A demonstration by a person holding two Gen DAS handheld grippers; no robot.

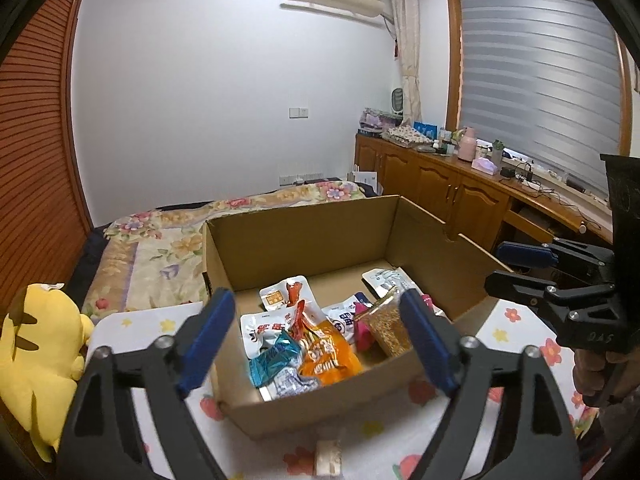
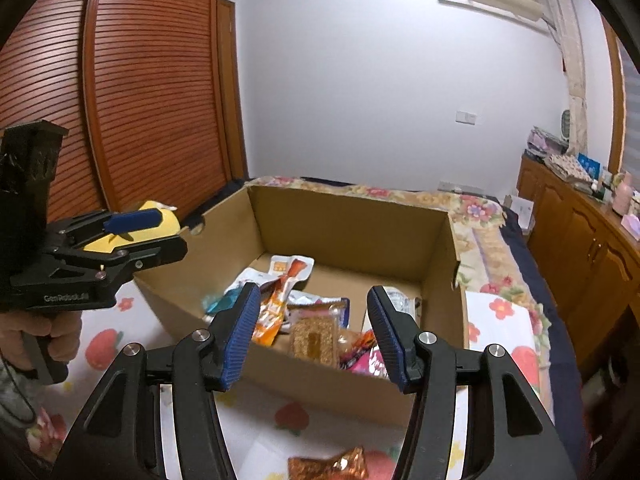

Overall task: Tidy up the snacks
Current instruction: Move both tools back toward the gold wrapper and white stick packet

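Note:
An open cardboard box [image 1: 320,228] [image 2: 352,220] stands on a fruit-print cloth and holds several snack packets: an orange one [image 1: 328,356] [image 2: 274,312], a teal one [image 1: 274,360], a clear pack of brown grain bar [image 1: 390,330] [image 2: 314,338], white ones [image 1: 286,292]. My left gripper [image 1: 316,336] is open and empty above the box's near edge. My right gripper [image 2: 312,332] is open and empty at the box's near wall; it also shows in the left wrist view [image 1: 504,268]. A shiny orange-brown packet [image 2: 330,464] lies on the cloth below my right gripper. A small pale packet [image 1: 328,458] lies below my left gripper.
A yellow plush toy [image 1: 36,352] sits at the left by the cloth's edge. A bed with a floral cover [image 1: 168,240] lies behind the box. Wooden cabinets [image 1: 440,188] with clutter line the right wall. A slatted wooden wardrobe [image 2: 140,80] stands at left.

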